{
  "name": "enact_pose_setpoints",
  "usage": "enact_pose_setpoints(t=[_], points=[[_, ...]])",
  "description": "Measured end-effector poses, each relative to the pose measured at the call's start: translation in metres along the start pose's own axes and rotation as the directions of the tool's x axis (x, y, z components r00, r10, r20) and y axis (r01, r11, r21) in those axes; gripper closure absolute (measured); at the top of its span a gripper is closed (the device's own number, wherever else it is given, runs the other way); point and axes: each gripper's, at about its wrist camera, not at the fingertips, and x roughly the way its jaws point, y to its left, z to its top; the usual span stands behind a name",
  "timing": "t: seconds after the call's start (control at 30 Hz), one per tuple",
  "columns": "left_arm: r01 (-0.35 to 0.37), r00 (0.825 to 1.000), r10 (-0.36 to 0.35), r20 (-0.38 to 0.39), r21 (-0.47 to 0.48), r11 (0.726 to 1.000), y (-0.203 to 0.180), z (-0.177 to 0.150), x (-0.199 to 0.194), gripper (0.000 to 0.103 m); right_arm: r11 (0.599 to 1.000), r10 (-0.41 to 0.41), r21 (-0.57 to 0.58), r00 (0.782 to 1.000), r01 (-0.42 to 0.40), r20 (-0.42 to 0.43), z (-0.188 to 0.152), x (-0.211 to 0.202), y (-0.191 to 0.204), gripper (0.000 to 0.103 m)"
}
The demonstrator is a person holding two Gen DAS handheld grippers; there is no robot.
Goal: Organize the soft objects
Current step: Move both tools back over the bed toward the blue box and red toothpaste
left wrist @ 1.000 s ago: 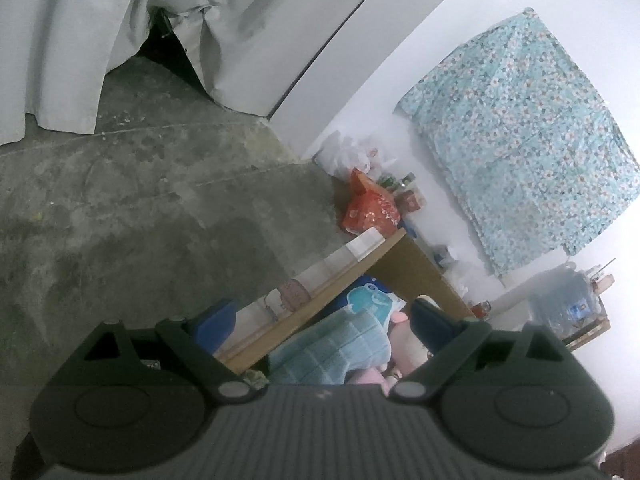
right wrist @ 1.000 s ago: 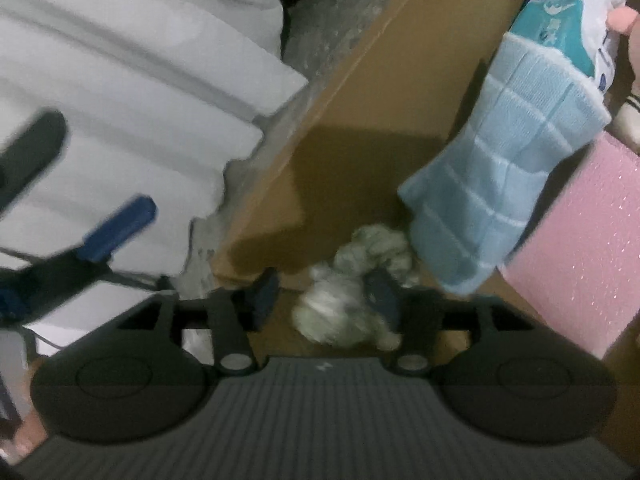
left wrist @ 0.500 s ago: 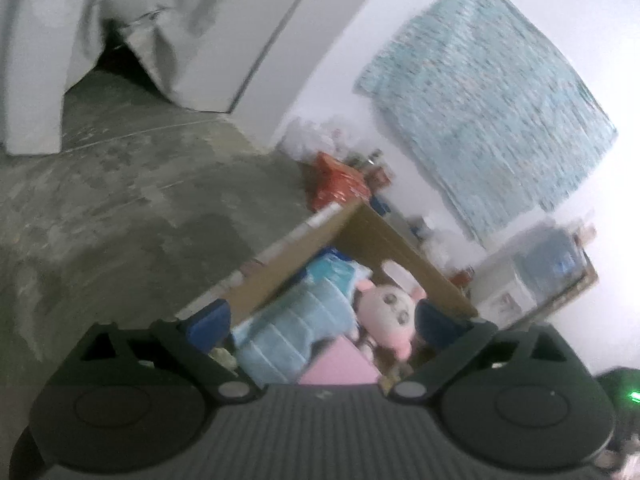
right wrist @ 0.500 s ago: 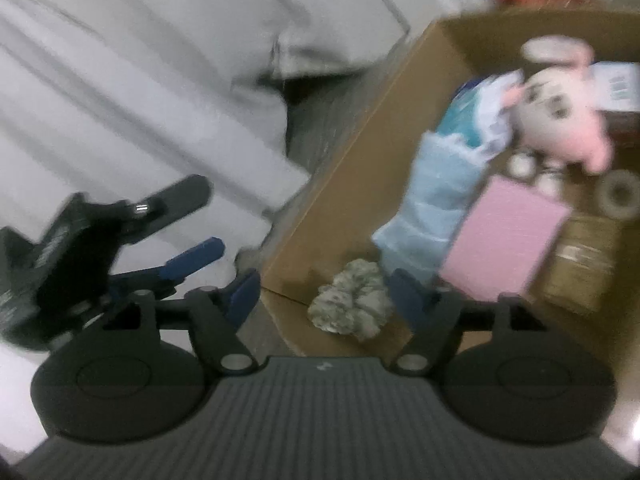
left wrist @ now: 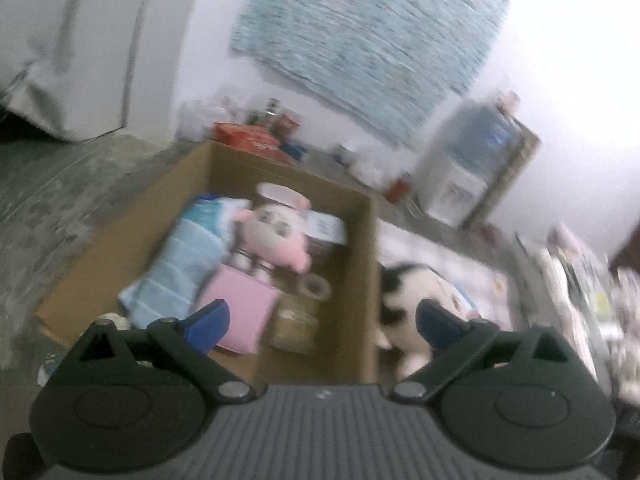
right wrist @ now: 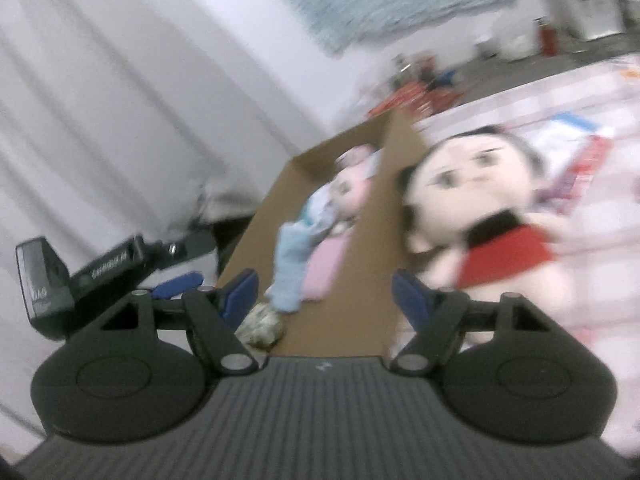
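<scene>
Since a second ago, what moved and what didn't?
Both grippers pulled back from the cardboard box and swung right. The right gripper, then low over the grey scrunchie, now faces a doll lying outside the box. The left gripper now sees the whole box. Both are open and empty, as before. Blue towel, pink plush and pink pad stayed put.

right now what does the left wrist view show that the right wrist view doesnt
Only the left wrist view shows the box's far contents: a tape roll, a brown packet, and a water dispenser by the wall. Only the right wrist view shows the doll's face and red dress, the grey-green scrunchie, and the left gripper itself. Both show the cardboard box, pink plush, blue towel, pink pad, and open, empty jaws.
</scene>
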Motion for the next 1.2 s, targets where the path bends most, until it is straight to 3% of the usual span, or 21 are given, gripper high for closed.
enact_pose_setpoints(t=[0.23, 0.37, 0.8, 1.03, 1.2], points=[[0.059, 0.996, -0.051, -0.07, 0.12, 0.991, -0.065, -0.024, 0.006, 0.003, 0.992, -0.095, 0.096, 0.984, 0.081, 0.152, -0.011, -0.073, -0.05, 0.029], [0.081, 0.992, -0.065, -0.104, 0.163, 0.983, -0.095, -0.033, 0.011, 0.003, 0.991, -0.103, 0.11, 0.973, 0.081, 0.205, -0.011, -0.097, -0.066, 0.029], [0.129, 0.987, -0.088, -0.134, 0.334, 0.934, -0.195, -0.036, 0.036, 0.002, 0.992, -0.074, 0.122, 0.956, 0.04, 0.285, 0.024, -0.111, -0.113, 0.029], [0.135, 0.988, -0.079, -0.135, 0.477, 0.869, -0.243, -0.006, 0.087, 0.002, 0.984, -0.149, 0.136, 0.955, 0.117, 0.256, 0.047, -0.079, -0.143, 0.037], [0.183, 0.967, -0.043, -0.253, 0.563, 0.806, -0.267, 0.006, 0.158, 0.002, 0.982, -0.164, 0.128, 0.96, 0.138, 0.227, 0.059, -0.05, -0.16, 0.04]])
